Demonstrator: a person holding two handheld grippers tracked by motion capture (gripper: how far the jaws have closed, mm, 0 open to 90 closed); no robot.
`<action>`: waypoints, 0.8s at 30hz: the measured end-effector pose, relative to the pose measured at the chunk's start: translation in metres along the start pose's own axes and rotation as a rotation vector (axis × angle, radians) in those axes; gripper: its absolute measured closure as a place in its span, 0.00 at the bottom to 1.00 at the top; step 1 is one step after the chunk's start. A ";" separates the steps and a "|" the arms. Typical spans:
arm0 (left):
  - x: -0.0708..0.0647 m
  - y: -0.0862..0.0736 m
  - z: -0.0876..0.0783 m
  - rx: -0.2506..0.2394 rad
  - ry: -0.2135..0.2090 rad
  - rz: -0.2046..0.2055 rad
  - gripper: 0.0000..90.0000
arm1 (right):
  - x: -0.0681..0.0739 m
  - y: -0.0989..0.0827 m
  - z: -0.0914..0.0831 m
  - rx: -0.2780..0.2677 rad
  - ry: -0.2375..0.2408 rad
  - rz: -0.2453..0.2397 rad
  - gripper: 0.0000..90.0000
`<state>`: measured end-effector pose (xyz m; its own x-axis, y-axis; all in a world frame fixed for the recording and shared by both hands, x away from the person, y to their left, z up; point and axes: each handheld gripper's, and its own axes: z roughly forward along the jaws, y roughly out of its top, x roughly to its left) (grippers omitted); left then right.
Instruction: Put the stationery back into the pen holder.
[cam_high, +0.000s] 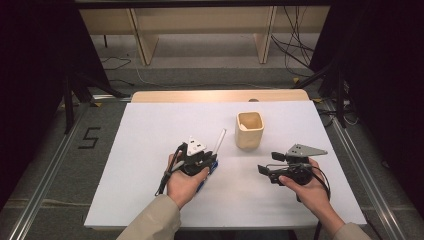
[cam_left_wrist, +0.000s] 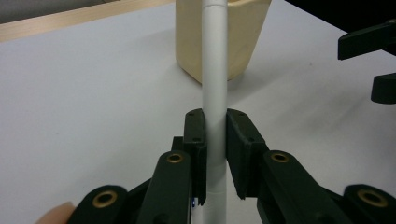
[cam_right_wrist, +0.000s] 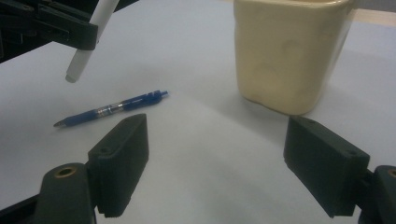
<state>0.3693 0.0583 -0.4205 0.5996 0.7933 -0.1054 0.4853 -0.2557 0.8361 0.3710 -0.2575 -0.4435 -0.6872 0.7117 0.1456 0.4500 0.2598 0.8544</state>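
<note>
The left tool (cam_left_wrist: 215, 135) is clenched on a white pen (cam_left_wrist: 215, 70), with the two black pads pressing on its barrel from both sides. In the high view this white pen (cam_high: 219, 140) is lifted above the desk (cam_high: 150, 130) and points up and toward the cream square cup (cam_high: 249, 129), which stands a little beyond it.

The pen looks light, stiff and smooth. Its barrel is round and probably slippery, so I think it can turn or slide between the flat pads if the grip is loose. The hold is now on the lower half of the barrel, and the long free end can swing; a hold nearer to the middle would keep it steadier. The cup seems to be light, so a push from the pen tip on its rim may move or tip it.

The right tool (cam_right_wrist: 217, 172) is released, its jaws wide apart with nothing between them. A blue pen (cam_right_wrist: 112, 108) lies flat on the desk, near it.
</note>
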 end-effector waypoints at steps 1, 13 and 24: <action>-0.001 0.000 0.000 -0.002 -0.002 -0.001 0.87 | 0.001 0.001 0.000 -0.002 0.004 0.001 0.25; -0.015 -0.001 0.004 -0.020 -0.020 0.033 0.87 | 0.009 0.010 0.004 -0.050 0.011 0.015 0.28; -0.025 -0.003 0.008 -0.040 -0.034 0.050 0.87 | 0.018 0.025 0.012 -0.115 0.025 0.053 0.30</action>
<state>0.3572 0.0348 -0.4246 0.6437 0.7610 -0.0807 0.4291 -0.2716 0.8615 0.3770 -0.2304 -0.4262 -0.6787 0.7058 0.2031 0.4190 0.1449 0.8963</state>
